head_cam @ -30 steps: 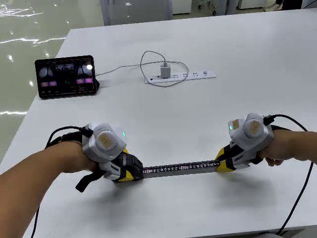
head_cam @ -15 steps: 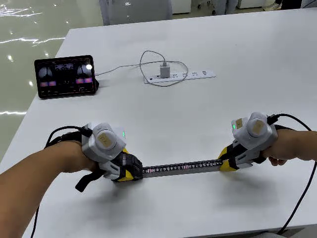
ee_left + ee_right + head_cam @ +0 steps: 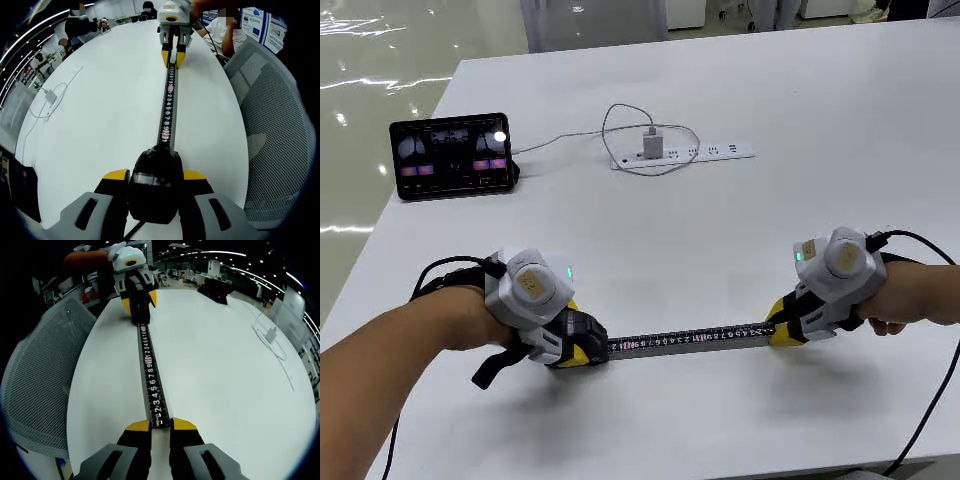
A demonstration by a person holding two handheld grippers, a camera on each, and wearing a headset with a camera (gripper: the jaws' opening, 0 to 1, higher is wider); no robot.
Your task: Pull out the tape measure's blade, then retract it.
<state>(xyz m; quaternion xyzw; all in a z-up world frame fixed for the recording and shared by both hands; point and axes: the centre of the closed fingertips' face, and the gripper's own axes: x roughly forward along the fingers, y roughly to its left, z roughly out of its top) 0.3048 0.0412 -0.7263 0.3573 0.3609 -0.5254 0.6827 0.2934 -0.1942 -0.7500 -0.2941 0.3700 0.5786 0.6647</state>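
stretching over white rectangular table [image 3: 740, 230]: black numbered tape-measure blade [image 3: 685, 339]. left gripper [image 3: 575, 335] clamps its black case [image 3: 154, 187], right gripper [image 3: 160, 426] pinches tip. glossy floor [image 3: 380, 60] beyond.

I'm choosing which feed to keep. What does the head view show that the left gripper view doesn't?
Head view: the person's left forearm and the housing of the left gripper. Left gripper view: a mesh chair and seated people. Both: the case, its blade and the right gripper at the blade's tip.
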